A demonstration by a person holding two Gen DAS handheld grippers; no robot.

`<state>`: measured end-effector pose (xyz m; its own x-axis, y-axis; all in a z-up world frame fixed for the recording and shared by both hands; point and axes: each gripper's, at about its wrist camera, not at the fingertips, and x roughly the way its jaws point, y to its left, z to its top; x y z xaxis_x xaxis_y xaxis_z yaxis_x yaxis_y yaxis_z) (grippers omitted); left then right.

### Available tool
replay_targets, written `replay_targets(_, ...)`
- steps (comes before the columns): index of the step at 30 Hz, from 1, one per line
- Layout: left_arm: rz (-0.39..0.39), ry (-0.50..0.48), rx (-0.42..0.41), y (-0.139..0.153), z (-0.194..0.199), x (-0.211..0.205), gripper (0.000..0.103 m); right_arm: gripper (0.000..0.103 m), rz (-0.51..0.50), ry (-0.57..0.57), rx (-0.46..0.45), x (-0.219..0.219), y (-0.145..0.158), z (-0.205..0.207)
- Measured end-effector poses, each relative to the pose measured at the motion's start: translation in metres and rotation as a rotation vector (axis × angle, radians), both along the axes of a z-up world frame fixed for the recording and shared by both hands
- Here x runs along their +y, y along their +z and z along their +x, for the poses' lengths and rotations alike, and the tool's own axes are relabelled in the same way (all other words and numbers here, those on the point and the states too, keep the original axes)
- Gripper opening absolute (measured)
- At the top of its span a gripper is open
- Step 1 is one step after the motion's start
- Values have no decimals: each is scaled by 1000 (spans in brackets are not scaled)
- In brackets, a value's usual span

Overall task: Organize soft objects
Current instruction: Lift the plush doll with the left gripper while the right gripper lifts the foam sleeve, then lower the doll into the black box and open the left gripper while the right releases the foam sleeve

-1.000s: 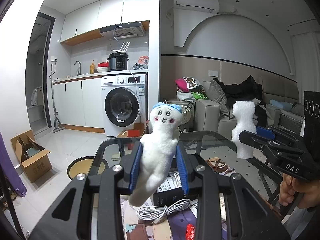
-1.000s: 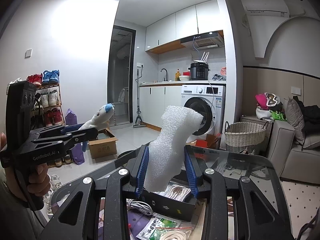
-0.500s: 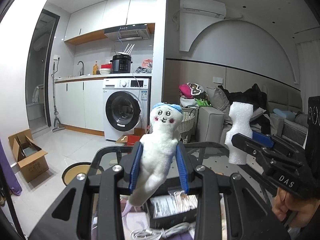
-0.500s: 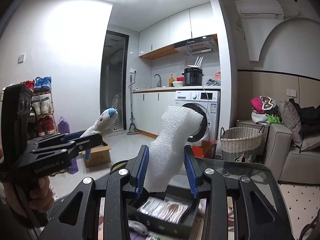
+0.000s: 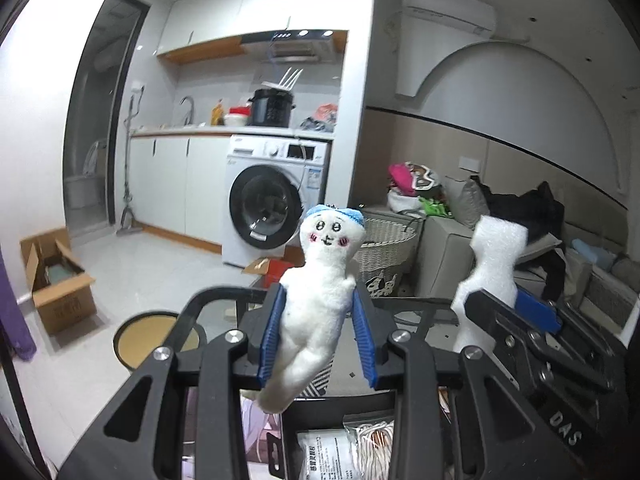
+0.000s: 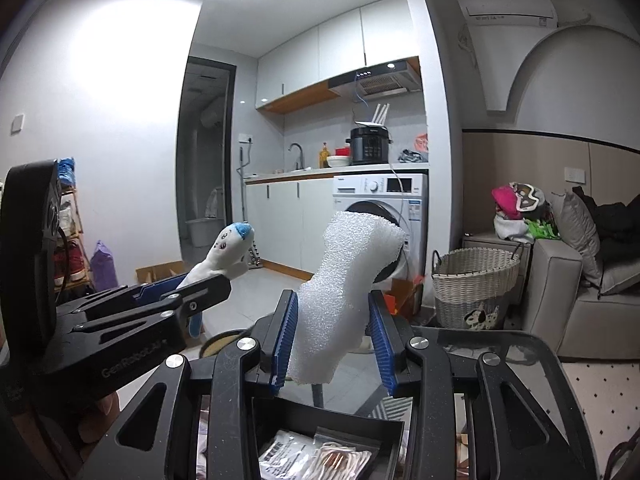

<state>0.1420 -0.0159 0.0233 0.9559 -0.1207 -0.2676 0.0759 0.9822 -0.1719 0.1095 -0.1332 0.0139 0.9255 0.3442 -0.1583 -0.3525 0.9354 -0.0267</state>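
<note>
White plush (image 5: pixel 316 300), foam (image 6: pixel 348 304) between jaws

The left hand-held gripper (image 5: pixel 318 336) sits low in the centre of its own view, its blue pads (image 5: pixel 270 336) pressed in against what they hold. The right hand-held gripper (image 6: pixel 334 344) is likewise clamped, low and central, pads (image 6: pixel 380 346) squeezing inward.

left wrist: faces kitchen | right wrist: same | shared: washing machine (image 5: pixel 272 204)
</note>
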Motion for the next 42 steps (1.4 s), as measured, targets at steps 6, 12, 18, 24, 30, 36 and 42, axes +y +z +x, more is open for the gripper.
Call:
replay_targets(6, -9, -9, 15, -1, 4, -7, 32, 36, 6, -9, 49, -7, -9, 16)
replay_targets(12, -3, -37, 54, -5, 10, -6, 32, 36, -8, -4, 70, -10, -11, 20)
replay_targets(18, -9, -59, 163, -15, 23, -3, 32, 36, -29, -2, 135, -11, -16, 27)
replay_targets(24, 41, -96, 289, -28, 37, -17, 32, 36, -69, -13, 277, -7, -30, 46)
replay_targets(30, 71, -133, 409, -44, 47, -26, 32, 36, -107, -1, 464, -4, -55, 67)
replay_targets(36, 106, -161, 476, -54, 50, -37, 32, 36, -118, 10, 603, -5, -82, 79)
replay_targets(42, 127, -194, 595, -74, 59, -48, 32, 36, -157, 13, 663, -5, -100, 82)
